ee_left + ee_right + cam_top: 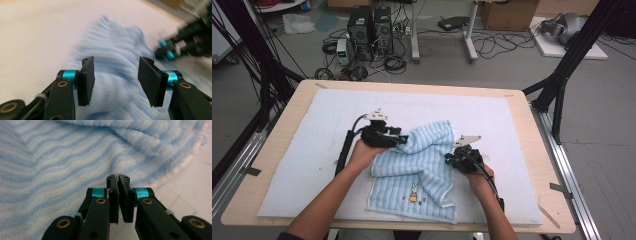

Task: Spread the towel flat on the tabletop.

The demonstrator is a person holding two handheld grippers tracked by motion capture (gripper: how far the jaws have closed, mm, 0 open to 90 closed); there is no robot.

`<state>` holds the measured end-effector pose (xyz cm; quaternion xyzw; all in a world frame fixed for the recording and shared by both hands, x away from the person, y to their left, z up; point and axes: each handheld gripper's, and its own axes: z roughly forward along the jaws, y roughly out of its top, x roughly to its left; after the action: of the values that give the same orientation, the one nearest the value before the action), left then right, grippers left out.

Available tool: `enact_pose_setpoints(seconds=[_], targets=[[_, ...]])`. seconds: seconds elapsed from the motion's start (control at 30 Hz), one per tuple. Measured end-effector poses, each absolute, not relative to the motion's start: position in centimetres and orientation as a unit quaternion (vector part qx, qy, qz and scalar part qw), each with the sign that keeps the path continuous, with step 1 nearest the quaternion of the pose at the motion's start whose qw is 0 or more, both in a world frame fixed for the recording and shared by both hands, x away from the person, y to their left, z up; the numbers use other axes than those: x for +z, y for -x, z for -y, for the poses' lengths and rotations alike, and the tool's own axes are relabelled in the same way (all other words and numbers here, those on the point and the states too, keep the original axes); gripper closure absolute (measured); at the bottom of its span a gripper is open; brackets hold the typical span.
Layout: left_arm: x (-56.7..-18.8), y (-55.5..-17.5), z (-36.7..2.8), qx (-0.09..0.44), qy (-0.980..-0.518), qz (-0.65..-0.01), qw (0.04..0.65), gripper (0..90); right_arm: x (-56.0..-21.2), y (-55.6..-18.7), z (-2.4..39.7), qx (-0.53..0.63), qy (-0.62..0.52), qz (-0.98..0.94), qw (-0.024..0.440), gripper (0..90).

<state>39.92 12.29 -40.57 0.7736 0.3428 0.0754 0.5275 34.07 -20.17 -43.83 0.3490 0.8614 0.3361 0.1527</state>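
A light blue striped towel [417, 160] lies crumpled on the white mat [307, 150], with a small rabbit picture [413, 192] near its front edge. My left gripper [402, 139] hovers at the towel's raised left fold. Its jaws stand open, and the towel [117, 50] shows blurred beyond the gap of my left gripper [113, 77], with nothing between the pads. My right gripper [449, 159] sits at the towel's right side. In the right gripper view my right gripper [118, 178] is shut, pads together, with the towel [62, 157] just past its tips. No cloth shows between those pads.
The mat covers most of a wooden table [532, 150]. Bare mat lies left, behind and right of the towel. Black frame posts [562, 75] stand at the table's sides. Computers and cables [367, 30] sit on the floor beyond the far edge.
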Motion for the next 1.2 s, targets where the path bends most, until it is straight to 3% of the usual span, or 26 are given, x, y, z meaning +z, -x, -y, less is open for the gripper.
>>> enact_pose_setpoints(seconds=[0.1,0.23,0.43,0.67,0.8,0.87,0.9,0.93,0.97,1.2], targets=[[-39.8,-41.2,-14.1,0.102,-0.75,-0.378,0.533,47.4,-43.5,-33.8,20.3,0.321,-0.341,-0.87,0.154,84.5],[-40.6,-43.4,-14.5,0.1,-0.759,-0.412,0.495,47.7,-43.1,-34.0,21.0,0.359,-0.357,-0.849,0.151,64.3],[-43.1,-44.1,-12.6,0.061,-0.8,-0.4,0.443,51.3,-42.9,-34.0,21.7,0.39,-0.367,-0.83,0.157,59.4],[-43.9,-43.3,-10.5,0.073,-0.848,-0.354,0.387,46.4,-43.0,-34.0,22.1,0.396,-0.373,-0.826,0.152,57.3],[-44.0,-42.7,-9.9,0.108,-0.86,-0.335,0.37,45.7,-43.0,-34.0,22.1,0.398,-0.373,-0.825,0.149,56.8],[-43.9,-42.6,-9.9,0.121,-0.866,-0.324,0.363,54.5,-43.0,-34.1,22.1,0.397,-0.373,-0.825,0.15,56.7],[-43.7,-42.6,-10.0,0.11,-0.866,-0.322,0.366,63.8,-43.1,-34.1,22.1,0.397,-0.373,-0.825,0.15,56.6],[-43.7,-42.6,-10.1,0.105,-0.868,-0.318,0.366,79.5,-43.0,-34.1,22.1,0.397,-0.372,-0.826,0.151,56.5],[-43.7,-42.7,-10.2,0.103,-0.868,-0.32,0.366,83.2,-43.0,-34.1,22.1,0.399,-0.369,-0.826,0.151,56.5],[-43.5,-45.0,-13.0,0.126,-0.838,-0.381,0.369,84.8,-43.0,-34.0,21.9,0.402,-0.37,-0.825,0.146,56.4]])
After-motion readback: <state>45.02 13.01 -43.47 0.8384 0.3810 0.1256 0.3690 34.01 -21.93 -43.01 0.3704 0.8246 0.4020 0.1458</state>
